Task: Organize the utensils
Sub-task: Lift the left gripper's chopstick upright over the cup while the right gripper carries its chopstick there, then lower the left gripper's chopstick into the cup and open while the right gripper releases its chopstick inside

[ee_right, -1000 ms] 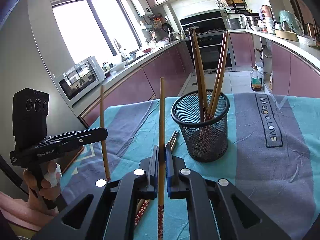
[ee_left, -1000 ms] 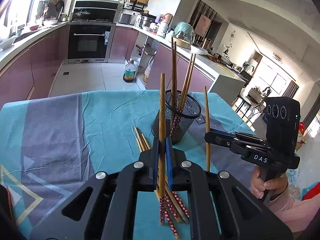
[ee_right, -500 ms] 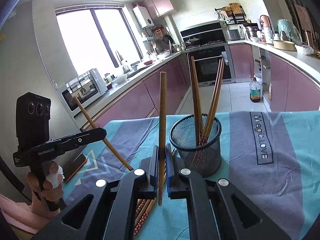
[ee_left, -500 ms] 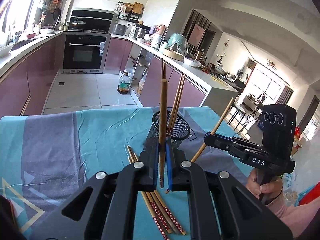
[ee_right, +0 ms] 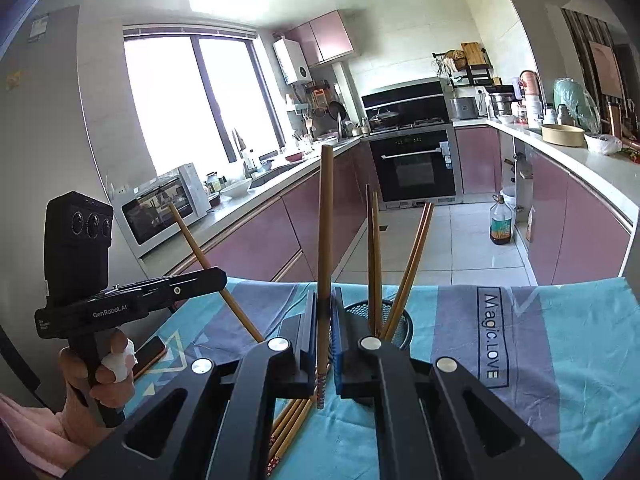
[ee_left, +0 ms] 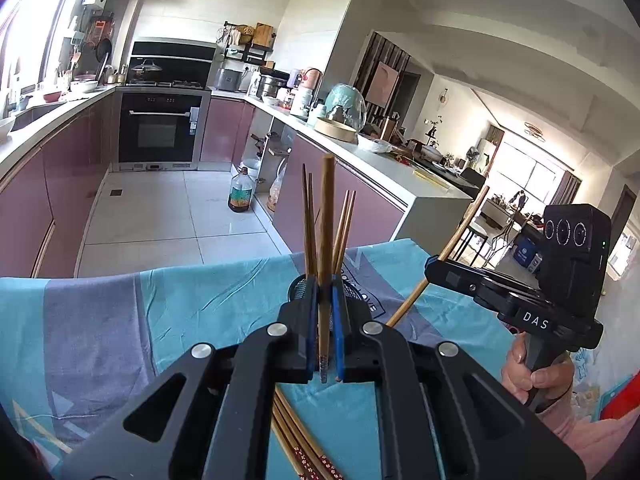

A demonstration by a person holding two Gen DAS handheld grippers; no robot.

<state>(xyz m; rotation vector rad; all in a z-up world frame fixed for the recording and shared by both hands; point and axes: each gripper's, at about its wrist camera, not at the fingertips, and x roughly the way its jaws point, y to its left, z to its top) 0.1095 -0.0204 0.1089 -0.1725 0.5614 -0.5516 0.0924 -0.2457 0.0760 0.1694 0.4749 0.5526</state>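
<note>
My left gripper (ee_left: 325, 300) is shut on a wooden chopstick (ee_left: 327, 216) that stands upright between its blue pads, raised above the table. My right gripper (ee_right: 324, 312) is shut on another chopstick (ee_right: 326, 220), also upright. Each gripper shows in the other's view, its chopstick slanted: the right one (ee_left: 434, 268), the left one (ee_right: 218, 274). The black mesh holder (ee_right: 396, 320) stands just beyond both grippers with several chopsticks (ee_right: 374, 256) in it; it is mostly hidden in the left wrist view (ee_left: 298, 284). Several loose chopsticks (ee_left: 304, 448) lie on the cloth below the grippers.
The table carries a teal and grey cloth (ee_right: 560, 340) printed "Magic.LOVE". A dark phone-like object (ee_right: 150, 354) lies near the left hand. Kitchen counters, an oven (ee_left: 160, 128) and a floor bottle (ee_left: 240, 194) lie beyond the table's far edge.
Both grippers have risen with their chopsticks, lifting the lower tips off the cloth and coming over the holder. The views tilted up, so the holder sits lower, half hidden behind the fingers.
</note>
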